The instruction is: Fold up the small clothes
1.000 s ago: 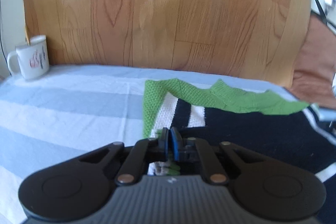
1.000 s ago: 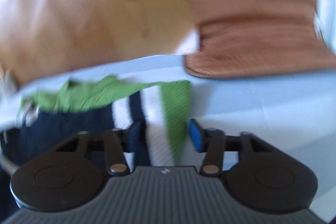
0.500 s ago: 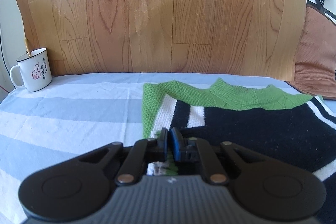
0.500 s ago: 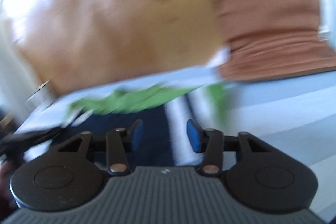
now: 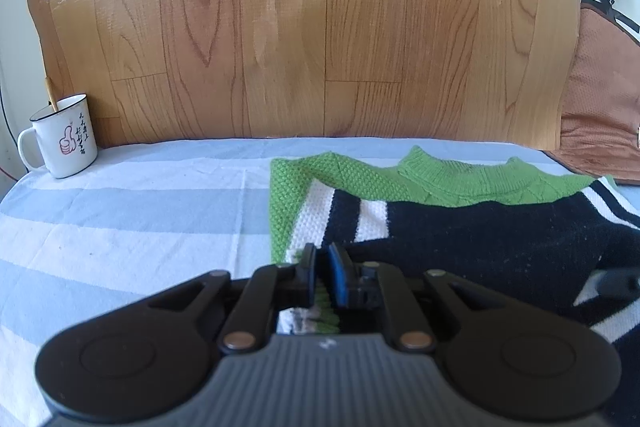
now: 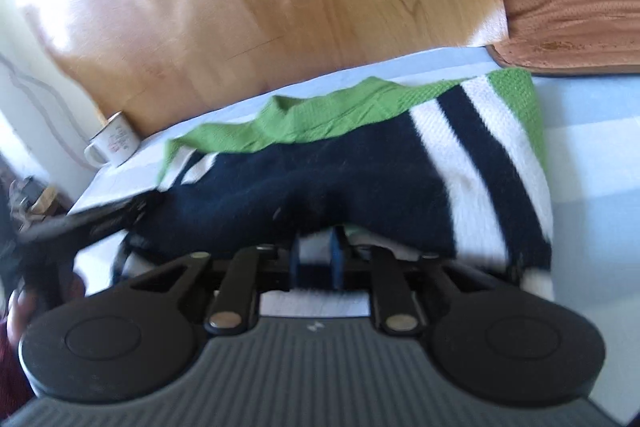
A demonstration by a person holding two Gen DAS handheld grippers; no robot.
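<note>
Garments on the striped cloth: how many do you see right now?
1: a green, white and navy knit sweater lies flat near the wood-grain backboard, right of the mug. Others may be hidden out of frame.

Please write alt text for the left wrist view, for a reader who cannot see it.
A small knitted sweater, green, white and dark navy, lies on a blue-and-white striped cloth. The left gripper sits at its near edge, jaws slightly apart. A white mug stands far left before a wooden panel.
</note>
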